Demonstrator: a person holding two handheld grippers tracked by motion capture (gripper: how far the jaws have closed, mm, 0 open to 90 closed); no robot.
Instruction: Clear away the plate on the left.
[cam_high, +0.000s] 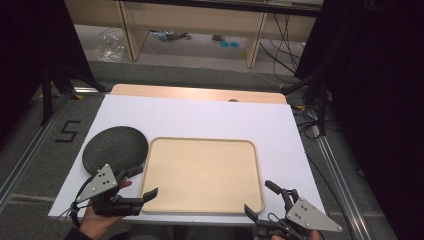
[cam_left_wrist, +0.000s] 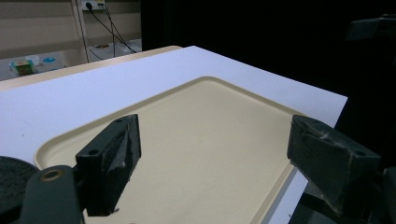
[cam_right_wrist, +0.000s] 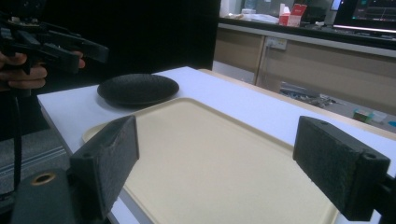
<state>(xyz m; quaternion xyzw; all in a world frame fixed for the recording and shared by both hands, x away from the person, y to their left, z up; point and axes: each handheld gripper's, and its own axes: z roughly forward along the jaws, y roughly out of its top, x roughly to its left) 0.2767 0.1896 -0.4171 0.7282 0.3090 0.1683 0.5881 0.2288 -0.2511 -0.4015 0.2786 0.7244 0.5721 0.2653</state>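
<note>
Both jaws gaping and empty, the left gripper (cam_high: 142, 182) and right gripper (cam_high: 260, 200) flank the near edge of a beige rectangular plastic tray (cam_high: 202, 175) beside a dark round textured plate (cam_high: 114, 149); the tray looks light, stiff, probably slick, best pinched at its raised rim

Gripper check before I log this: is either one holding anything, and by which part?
Nothing is held: the left gripper and right gripper both stand open beside the tray.

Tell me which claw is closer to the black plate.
Left. The left claw hovers open just beside the black plate, at its near edge. The right claw is across the tray, far from it.
</note>
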